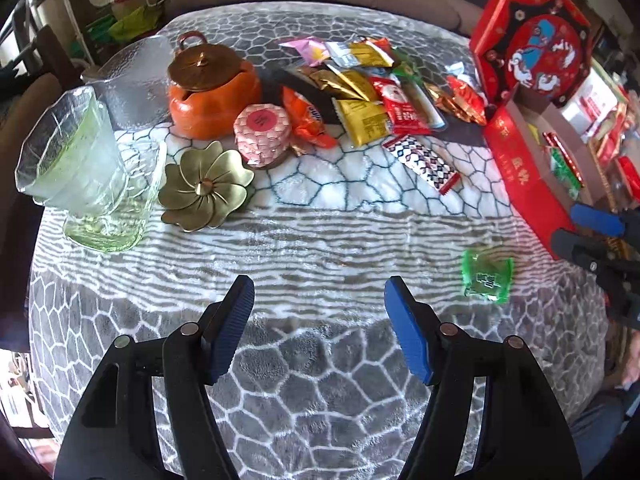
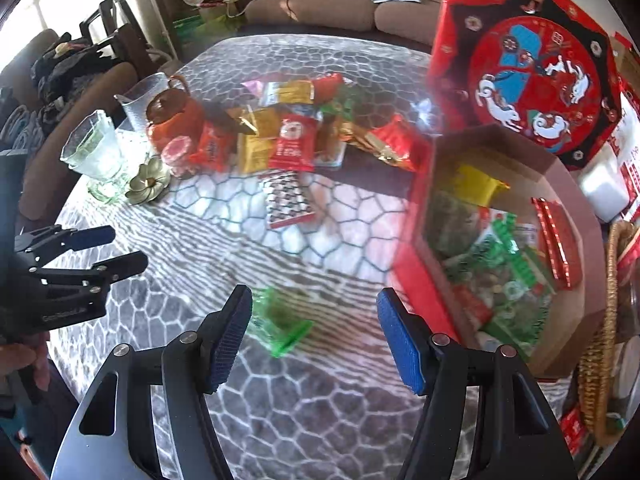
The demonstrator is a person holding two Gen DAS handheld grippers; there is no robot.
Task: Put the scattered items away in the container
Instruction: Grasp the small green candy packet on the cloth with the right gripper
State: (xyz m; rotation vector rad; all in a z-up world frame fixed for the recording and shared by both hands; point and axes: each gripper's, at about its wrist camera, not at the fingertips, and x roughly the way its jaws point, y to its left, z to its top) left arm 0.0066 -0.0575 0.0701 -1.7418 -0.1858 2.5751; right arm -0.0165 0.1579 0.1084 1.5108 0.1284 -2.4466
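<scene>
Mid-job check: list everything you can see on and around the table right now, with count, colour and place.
box: one, red, open, right edge of table, snacks inside
lid: one, red and black, propped behind the box
loose snack packet: one, green, alone near the box
snack pile: many packets, mixed red, gold, orange, far middle
patterned packet: one, black-white-red, in front of the pile
pot: one, orange, far left
small jar: one, pink lid, beside the pot
flower dish: one, brass
glasses: green, stacked, left
jug: one, clear
left gripper: jaws open, empty
right gripper: jaws open, over the green packet
</scene>
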